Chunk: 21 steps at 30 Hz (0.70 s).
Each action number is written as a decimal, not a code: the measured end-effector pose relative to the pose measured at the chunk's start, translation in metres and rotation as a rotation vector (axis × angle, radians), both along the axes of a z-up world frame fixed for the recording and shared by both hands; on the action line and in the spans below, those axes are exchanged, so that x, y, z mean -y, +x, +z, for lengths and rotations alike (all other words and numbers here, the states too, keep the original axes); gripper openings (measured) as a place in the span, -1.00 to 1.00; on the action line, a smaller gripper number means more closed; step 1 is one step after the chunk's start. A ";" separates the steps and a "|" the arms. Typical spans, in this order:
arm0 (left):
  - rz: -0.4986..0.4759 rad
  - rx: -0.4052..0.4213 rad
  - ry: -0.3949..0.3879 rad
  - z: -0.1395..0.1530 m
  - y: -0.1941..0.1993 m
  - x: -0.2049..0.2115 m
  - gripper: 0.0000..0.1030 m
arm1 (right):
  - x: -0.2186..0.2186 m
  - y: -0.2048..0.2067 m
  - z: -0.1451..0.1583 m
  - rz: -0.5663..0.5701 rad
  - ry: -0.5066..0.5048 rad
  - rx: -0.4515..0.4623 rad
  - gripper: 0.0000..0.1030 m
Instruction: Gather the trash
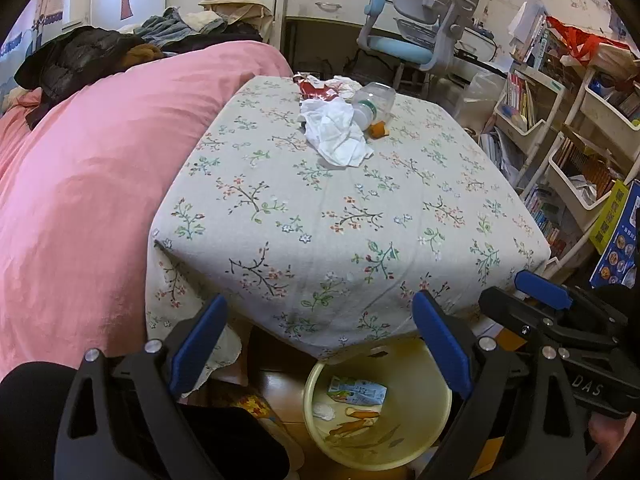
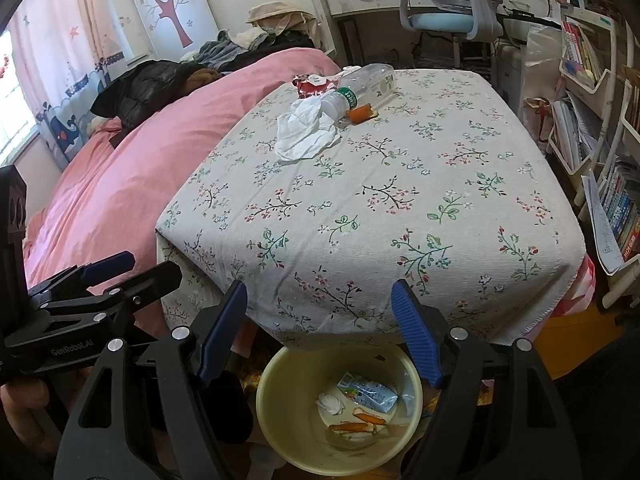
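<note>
At six o'clock in both wrist views, the pale yellow bin [image 2: 339, 408] sits on the floor just under the desk's near edge, already holding a carton, a tissue wad and orange peel. Both tools hang above it: the left hand-held gripper [image 1: 320, 344] and the right hand-held gripper [image 2: 320, 332] each stand wide open with nothing between the ribbed blue pads.

The desk [image 2: 400, 220] wears a loose floral cloth, woven and slightly wrinkled. The remaining trash lies far off at about twelve o'clock: a crumpled white tissue [image 2: 304, 132], soft and thin; a clear plastic bottle [image 2: 360, 88] on its side, smooth and round (likely to roll if nudged); a curl of orange peel [image 2: 362, 113] touching it; and a red wrapper [image 2: 310, 84] behind.

Risks, as I judge them: pads snagging the cloth and dragging it, the bottle slipping from a pinch, or tissue tearing and leaving scraps.
</note>
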<state>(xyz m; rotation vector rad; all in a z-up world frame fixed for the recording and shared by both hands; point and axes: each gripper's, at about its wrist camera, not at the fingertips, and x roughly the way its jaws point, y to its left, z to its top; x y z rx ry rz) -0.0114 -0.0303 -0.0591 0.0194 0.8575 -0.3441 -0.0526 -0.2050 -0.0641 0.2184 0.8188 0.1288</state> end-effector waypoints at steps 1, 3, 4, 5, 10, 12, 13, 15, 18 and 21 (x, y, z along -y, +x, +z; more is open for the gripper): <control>0.000 0.000 0.000 0.000 0.000 0.000 0.75 | 0.000 0.000 0.000 0.000 0.000 0.000 0.39; 0.000 0.000 0.000 0.000 0.000 0.000 0.75 | 0.000 0.000 0.000 0.000 -0.001 0.000 0.39; 0.001 0.000 0.000 0.000 0.000 0.000 0.75 | 0.000 0.000 0.000 0.000 -0.001 0.000 0.39; 0.000 0.001 0.001 0.000 0.000 0.000 0.75 | 0.000 0.000 0.000 0.000 0.000 0.000 0.39; 0.000 0.000 0.001 0.000 0.000 0.000 0.75 | -0.001 0.000 0.000 0.000 -0.001 0.000 0.39; 0.000 0.001 0.000 0.000 0.000 0.000 0.75 | -0.001 0.000 0.000 0.000 -0.001 -0.001 0.39; 0.001 0.001 0.000 0.000 0.000 0.000 0.75 | -0.001 -0.001 0.000 0.001 -0.001 0.000 0.39; 0.001 0.001 0.000 0.000 0.000 0.000 0.75 | -0.001 -0.001 -0.001 0.000 -0.001 0.000 0.39; 0.001 0.001 0.001 0.000 0.000 0.000 0.75 | -0.001 -0.001 -0.001 0.001 -0.002 0.000 0.39; 0.001 0.002 0.001 0.000 0.000 0.000 0.75 | -0.001 -0.001 -0.001 0.000 -0.002 -0.001 0.39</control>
